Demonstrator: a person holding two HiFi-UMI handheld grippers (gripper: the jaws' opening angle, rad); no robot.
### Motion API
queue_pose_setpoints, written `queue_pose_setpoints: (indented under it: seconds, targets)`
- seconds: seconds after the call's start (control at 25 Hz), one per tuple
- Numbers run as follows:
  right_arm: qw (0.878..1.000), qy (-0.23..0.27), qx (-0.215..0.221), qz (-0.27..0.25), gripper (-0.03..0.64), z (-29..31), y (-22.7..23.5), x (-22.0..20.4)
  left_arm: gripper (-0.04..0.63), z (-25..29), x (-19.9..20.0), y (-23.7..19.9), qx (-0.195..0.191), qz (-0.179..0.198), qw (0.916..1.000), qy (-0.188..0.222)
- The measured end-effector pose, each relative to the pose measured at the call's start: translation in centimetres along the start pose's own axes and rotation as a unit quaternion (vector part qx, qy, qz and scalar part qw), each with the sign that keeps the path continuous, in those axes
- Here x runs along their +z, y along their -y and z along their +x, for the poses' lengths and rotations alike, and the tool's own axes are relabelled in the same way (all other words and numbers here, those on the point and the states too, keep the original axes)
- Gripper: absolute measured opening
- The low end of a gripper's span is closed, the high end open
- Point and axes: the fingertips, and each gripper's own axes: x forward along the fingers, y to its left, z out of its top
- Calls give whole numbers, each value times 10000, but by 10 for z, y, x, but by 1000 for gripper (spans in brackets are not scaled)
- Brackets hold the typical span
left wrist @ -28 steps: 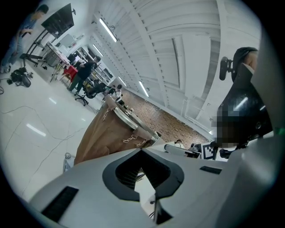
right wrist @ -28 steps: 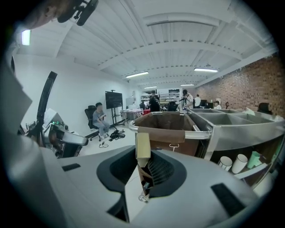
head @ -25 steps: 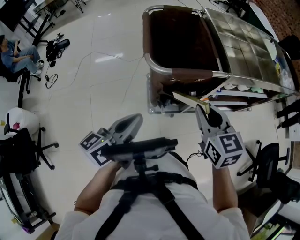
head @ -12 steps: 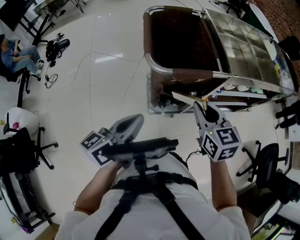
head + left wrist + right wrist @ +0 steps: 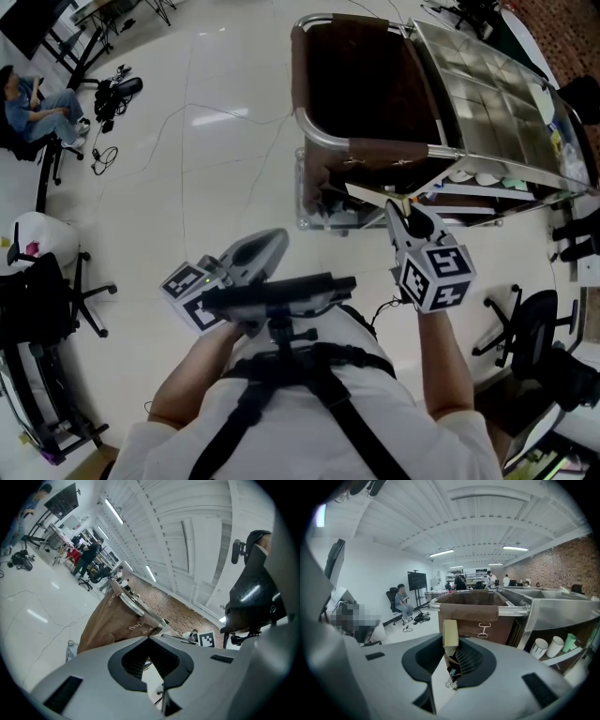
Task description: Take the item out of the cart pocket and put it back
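A steel cart stands ahead with a brown fabric bag hung on its near end; a brown fabric band crosses the bag's front. My right gripper is shut on a thin cream flat box just short of that band. In the right gripper view the box stands upright between the jaws, with the bag behind it. My left gripper is held close to the body, jaws together and empty; in its own view the left gripper points toward the bag.
White cups sit on the cart's lower shelf. Office chairs stand at left and right. A seated person and gear with cables are at the far left on the white floor.
My right gripper has edged a little toward the cart's bag with the cream box still in it. The left gripper has stayed where it was.
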Motion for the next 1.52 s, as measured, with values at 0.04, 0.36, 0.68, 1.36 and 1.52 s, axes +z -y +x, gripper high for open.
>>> queue_pose_setpoints:
  seconds: [0.04, 0.36, 0.68, 1.36, 1.52]
  targets:
    - [10000, -14, -19, -16, 77, 2, 1, -1, -6, 0, 0, 1, -3, 0, 10000, -1]
    - [9998, -150, -130, -74, 77, 17, 6, -12, -6, -7, -2, 6, -25, 19, 10000, 15]
    - [9996, -258, -89, -83, 77, 35, 4, -17, -6, -10, -2, 9, -20, 31, 10000, 19]
    - [9982, -568, -109, -169, 77, 61, 6, -37, -6, -11, -6, 7, -9, -22, 10000, 8]
    - [9975, -669, -138, -155, 77, 69, 8, -45, -6, -12, -8, 9, -11, -22, 10000, 9]
